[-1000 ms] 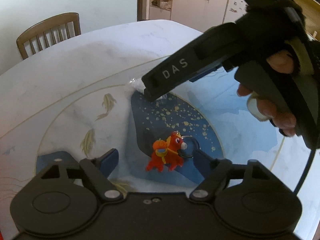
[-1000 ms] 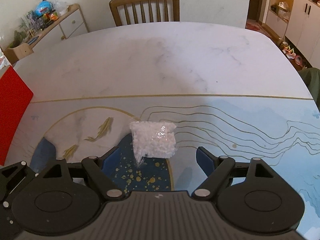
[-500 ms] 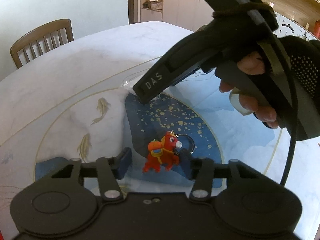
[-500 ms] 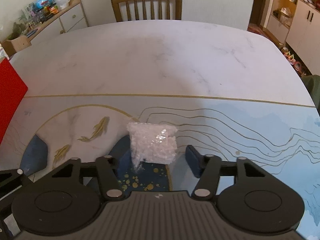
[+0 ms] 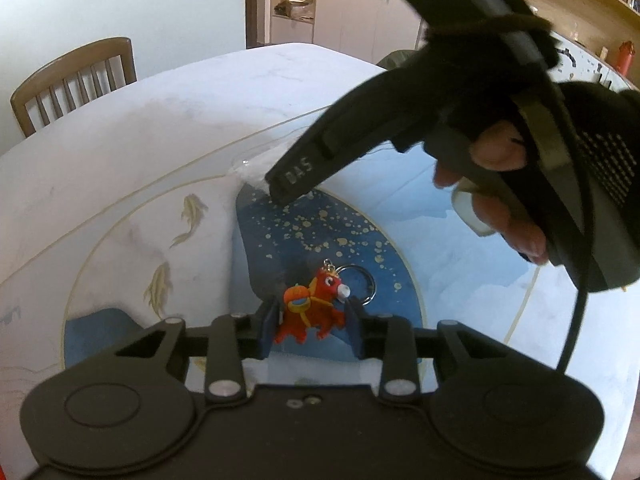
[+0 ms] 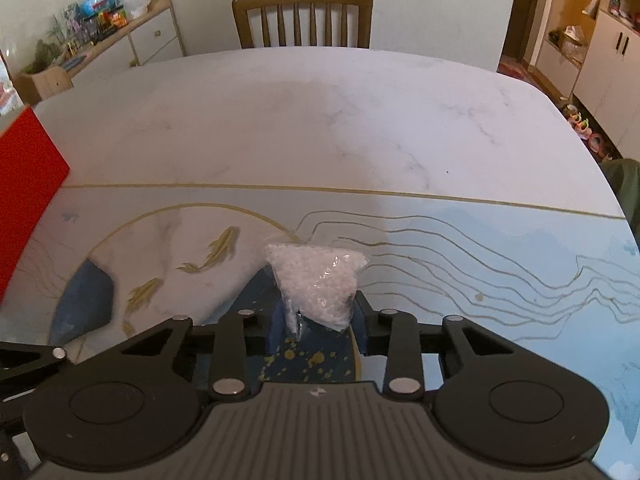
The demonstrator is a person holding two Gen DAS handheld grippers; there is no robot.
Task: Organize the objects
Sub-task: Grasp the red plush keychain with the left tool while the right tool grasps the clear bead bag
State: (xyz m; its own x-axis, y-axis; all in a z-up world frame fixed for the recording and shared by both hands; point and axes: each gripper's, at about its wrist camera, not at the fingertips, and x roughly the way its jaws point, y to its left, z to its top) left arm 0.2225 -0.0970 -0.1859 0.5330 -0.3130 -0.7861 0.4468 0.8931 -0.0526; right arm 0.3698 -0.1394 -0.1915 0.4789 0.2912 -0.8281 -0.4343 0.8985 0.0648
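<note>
Both of your tools are closed narrow on something. Your left tool (image 5: 310, 326) pinches the red keychain (image 5: 314, 308) between its blue pads, on the dark blue gold-speckled patch of the table (image 5: 120, 152). Your right tool (image 6: 316, 326) grips the near end of the bag (image 6: 316, 280) of white granules, at the far edge of that same patch. "DAS" reads on your right tool's side in the left wrist view.

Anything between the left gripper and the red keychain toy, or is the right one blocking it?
Nothing visible: the left gripper has its fingers either side of the red keychain toy. The right gripper is farther off, at the bag of white granules.
</note>
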